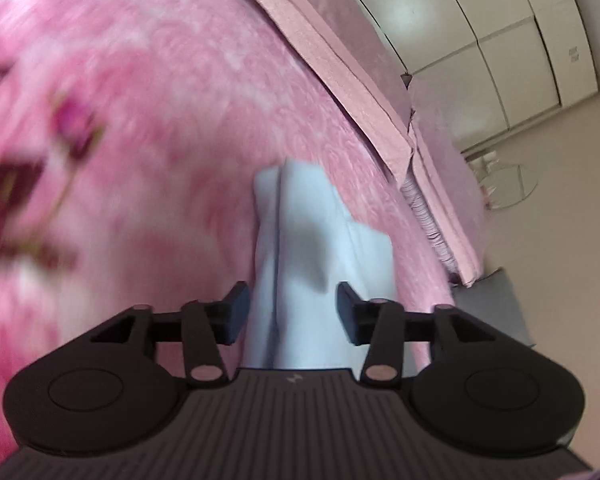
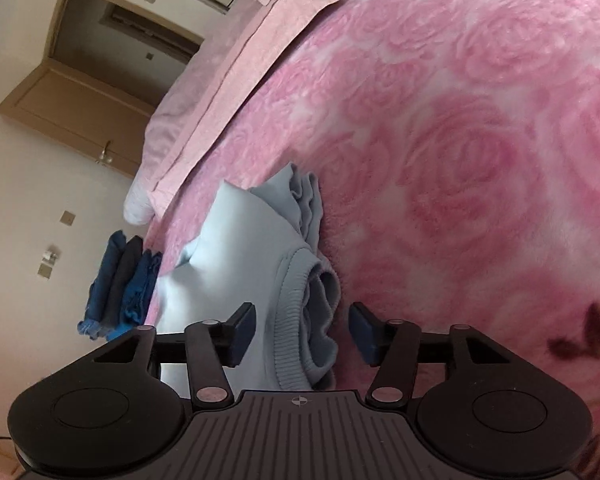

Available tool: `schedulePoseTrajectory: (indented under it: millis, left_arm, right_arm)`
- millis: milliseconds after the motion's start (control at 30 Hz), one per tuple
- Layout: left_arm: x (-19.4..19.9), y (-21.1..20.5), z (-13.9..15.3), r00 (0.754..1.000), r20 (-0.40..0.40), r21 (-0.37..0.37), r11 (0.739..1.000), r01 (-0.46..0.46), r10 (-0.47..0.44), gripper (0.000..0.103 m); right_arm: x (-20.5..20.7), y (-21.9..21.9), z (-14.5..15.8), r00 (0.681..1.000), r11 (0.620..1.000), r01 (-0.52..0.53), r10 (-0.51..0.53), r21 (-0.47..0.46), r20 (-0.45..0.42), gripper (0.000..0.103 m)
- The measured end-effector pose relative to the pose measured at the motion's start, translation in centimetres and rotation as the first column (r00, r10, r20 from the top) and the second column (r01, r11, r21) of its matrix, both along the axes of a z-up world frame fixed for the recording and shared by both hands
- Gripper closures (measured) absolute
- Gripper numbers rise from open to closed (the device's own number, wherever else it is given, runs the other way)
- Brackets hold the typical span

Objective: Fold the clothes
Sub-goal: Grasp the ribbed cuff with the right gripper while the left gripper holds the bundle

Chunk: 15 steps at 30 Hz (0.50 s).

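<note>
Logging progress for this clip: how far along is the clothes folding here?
Done: a stack of dark blue folded clothes sits at the bed's edge. In hand: the light blue garment lies bunched on the pink blanket, between the open left gripper and open right gripper; neither grips it. Left: folding and stacking it.

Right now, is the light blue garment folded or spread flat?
Folded, loosely: the light blue garment is doubled into bunched layers, ribbed hem curled over, on the pink blanket.

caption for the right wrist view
Open right tool poised over a light blue garment's ribbed hem on a pink rose blanket.
</note>
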State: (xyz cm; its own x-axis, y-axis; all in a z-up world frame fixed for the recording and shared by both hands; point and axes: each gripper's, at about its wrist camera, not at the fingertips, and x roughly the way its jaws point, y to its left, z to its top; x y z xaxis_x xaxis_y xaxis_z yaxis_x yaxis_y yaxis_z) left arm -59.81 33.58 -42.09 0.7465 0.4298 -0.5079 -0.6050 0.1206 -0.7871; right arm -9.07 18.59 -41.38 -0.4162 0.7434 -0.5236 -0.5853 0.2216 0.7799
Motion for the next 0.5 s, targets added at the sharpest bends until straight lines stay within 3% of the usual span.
schedulePoseTrajectory:
  millis: [133,200,300,367,500]
  left_arm:
    - [0.8,-0.6,-0.5,1.0,-0.019,-0.007,1.0,0.0,-0.001,0.043]
    - [1.2,-0.9,-0.7,1.0,-0.029,-0.01,1.0,0.001,-0.001,0.052]
    - [1.8,-1.4,-1.1,0.999,-0.043,-0.015,1.0,0.001,-0.001,0.075]
    - [2.2,-1.7,-1.3,0.999,-0.053,-0.018,1.0,0.001,-0.002,0.08]
    - [1.9,-1.0,-0.7,0.997,-0.079,-0.002,1.0,0.009,-0.009,0.083]
  right_arm:
    - [-0.8,0.3,-0.4,0.999,0.999,-0.028,0.029,-0.016,0.019,0.047]
    - [-1.4,0.4,-0.3,0.998,0.999,-0.03,0.031,-0.015,0.053,0.047]
    - [-2.2,0.6,-0.1,0.995,0.999,-0.04,0.041,-0.018,0.088,0.047]
    - [-2.7,0.9,-0.1,0.993,0.998,-0.048,0.051,-0.035,0.11,0.072]
    - [-3.4,0.6,0.3,0.992,0.998,-0.032,0.04,-0.061,0.123,0.083]
